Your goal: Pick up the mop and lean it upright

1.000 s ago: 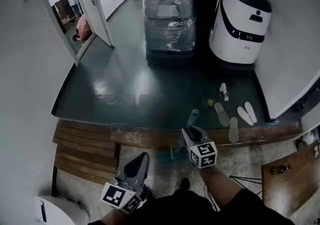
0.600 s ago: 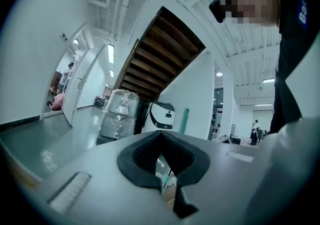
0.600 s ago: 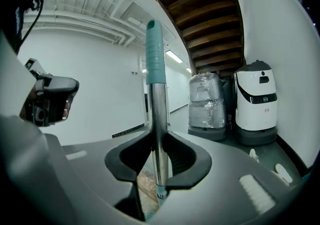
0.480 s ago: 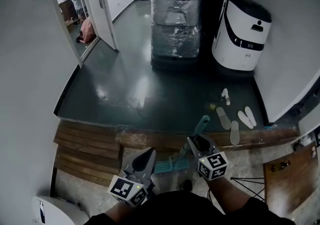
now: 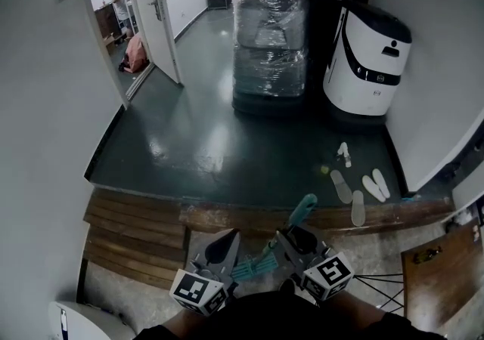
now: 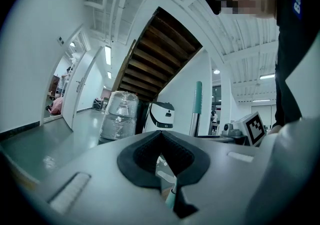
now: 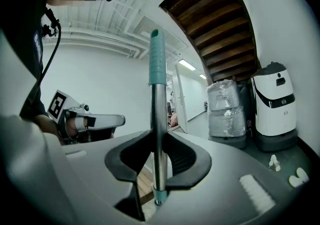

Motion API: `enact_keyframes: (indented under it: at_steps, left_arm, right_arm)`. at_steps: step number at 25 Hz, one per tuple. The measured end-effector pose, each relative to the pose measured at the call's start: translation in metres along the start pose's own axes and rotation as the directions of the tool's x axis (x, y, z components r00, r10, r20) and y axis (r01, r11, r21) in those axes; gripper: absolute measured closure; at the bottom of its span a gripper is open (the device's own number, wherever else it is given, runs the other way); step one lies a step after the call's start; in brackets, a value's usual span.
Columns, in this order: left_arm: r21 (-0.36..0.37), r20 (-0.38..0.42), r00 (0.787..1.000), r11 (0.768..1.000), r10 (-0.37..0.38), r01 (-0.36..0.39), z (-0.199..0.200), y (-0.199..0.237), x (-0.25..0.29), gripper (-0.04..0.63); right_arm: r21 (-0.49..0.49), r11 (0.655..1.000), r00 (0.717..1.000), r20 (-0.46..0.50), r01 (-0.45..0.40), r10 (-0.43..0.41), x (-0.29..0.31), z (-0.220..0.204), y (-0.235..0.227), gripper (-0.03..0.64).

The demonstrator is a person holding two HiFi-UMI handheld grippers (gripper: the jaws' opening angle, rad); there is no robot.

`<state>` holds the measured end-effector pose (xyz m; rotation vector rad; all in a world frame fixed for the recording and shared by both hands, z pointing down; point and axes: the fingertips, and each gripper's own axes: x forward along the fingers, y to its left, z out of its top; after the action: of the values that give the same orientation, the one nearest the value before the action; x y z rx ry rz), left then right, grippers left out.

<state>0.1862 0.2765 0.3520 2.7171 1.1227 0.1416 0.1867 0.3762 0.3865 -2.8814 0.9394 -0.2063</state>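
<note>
The mop has a metal pole (image 7: pixel 158 134) with a teal grip (image 5: pixel 305 208) at its top end and a flat teal head (image 5: pixel 254 267) at the bottom. My right gripper (image 5: pixel 292 236) is shut on the pole below the grip and holds it nearly upright, leaning slightly away from me. The pads (image 7: pixel 184 155) press on both sides of the pole. My left gripper (image 5: pixel 224 243) is just left of the mop head, level, shut with nothing in it. In the left gripper view the pole (image 6: pixel 196 110) stands to the right, apart from the jaws.
Ahead lies a dark floor with a plastic-wrapped stack (image 5: pixel 270 38) and a white machine (image 5: pixel 369 50). Slippers (image 5: pixel 361 189) and a small bottle (image 5: pixel 344 154) lie at the right. Wooden planks (image 5: pixel 134 221) edge the floor at the left; a wooden board (image 5: pixel 441 270) is at the right. A door (image 5: pixel 155 7) stands open.
My right gripper has risen with the mop and drawn nearer to me. The mop head has come up between the grippers. My left gripper has shifted slightly right.
</note>
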Motion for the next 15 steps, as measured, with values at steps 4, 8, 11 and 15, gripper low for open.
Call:
enact_keyframes:
  at_steps: [4, 8, 11, 15]
  left_arm:
    - [0.003, 0.003, 1.000, 1.000, -0.004, 0.004, -0.005, 0.005, -0.001, 0.589]
    - [0.016, 0.014, 1.000, 1.000, -0.012, 0.011, 0.002, -0.001, -0.002, 0.589]
    - [0.025, -0.002, 1.000, 1.000, -0.016, 0.016, -0.008, -0.002, -0.003, 0.584]
    - [0.060, -0.020, 1.000, 0.998, -0.023, 0.024, -0.007, -0.006, -0.004, 0.584]
  right_arm:
    - [-0.004, 1.000, 0.999, 0.020, -0.029, 0.030, 0.003, 0.016, 0.017, 0.512]
    - [-0.018, 0.998, 0.998, 0.026, -0.054, 0.054, 0.003, 0.020, 0.028, 0.512]
    - [-0.034, 0.997, 0.997, 0.034, -0.063, 0.064, 0.003, 0.020, 0.030, 0.512]
    - [-0.055, 0.995, 0.995, 0.059, -0.081, 0.084, 0.005, 0.029, 0.036, 0.512]
